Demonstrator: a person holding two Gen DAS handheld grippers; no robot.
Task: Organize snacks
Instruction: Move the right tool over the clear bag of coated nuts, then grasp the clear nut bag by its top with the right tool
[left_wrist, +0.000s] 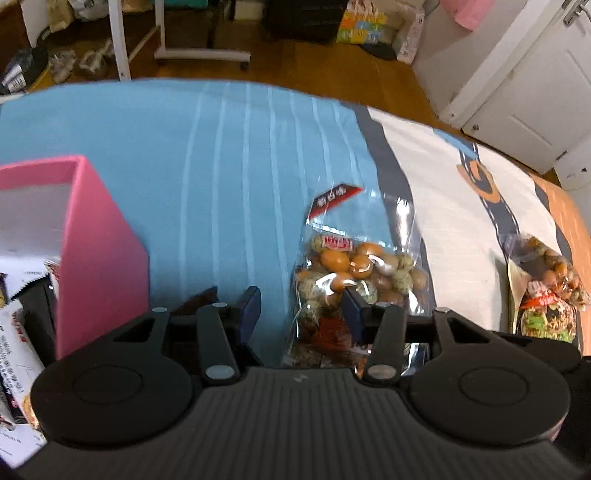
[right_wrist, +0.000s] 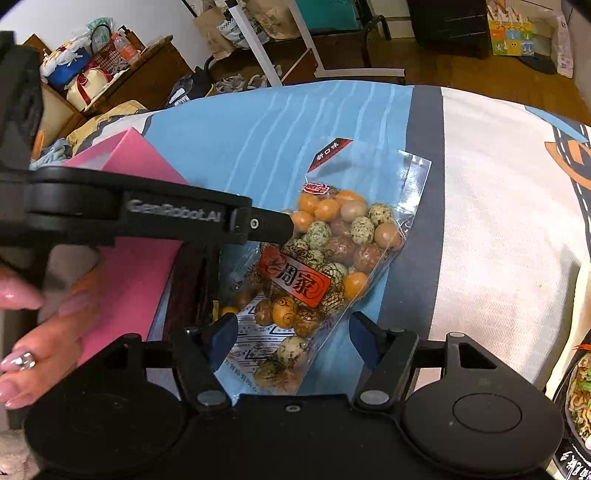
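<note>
A clear bag of coated nuts (left_wrist: 351, 273) (right_wrist: 317, 266) with a red label lies on the blue striped cloth (left_wrist: 207, 166). My left gripper (left_wrist: 301, 308) is open, its right finger over the bag's near edge; it also shows from the side in the right wrist view (right_wrist: 258, 223). My right gripper (right_wrist: 290, 332) is open with the bag's near end between its fingers. A pink box (left_wrist: 99, 251) (right_wrist: 136, 236) holding snack packets stands to the left. A second nut bag (left_wrist: 550, 273) lies at the far right.
The bed's white, grey and orange cover (left_wrist: 461, 206) spreads to the right. A noodle packet (right_wrist: 576, 391) lies at the right edge. A dark snack packet (right_wrist: 192, 291) lies beside the pink box. White table legs (left_wrist: 122, 40) and bags stand on the wooden floor beyond.
</note>
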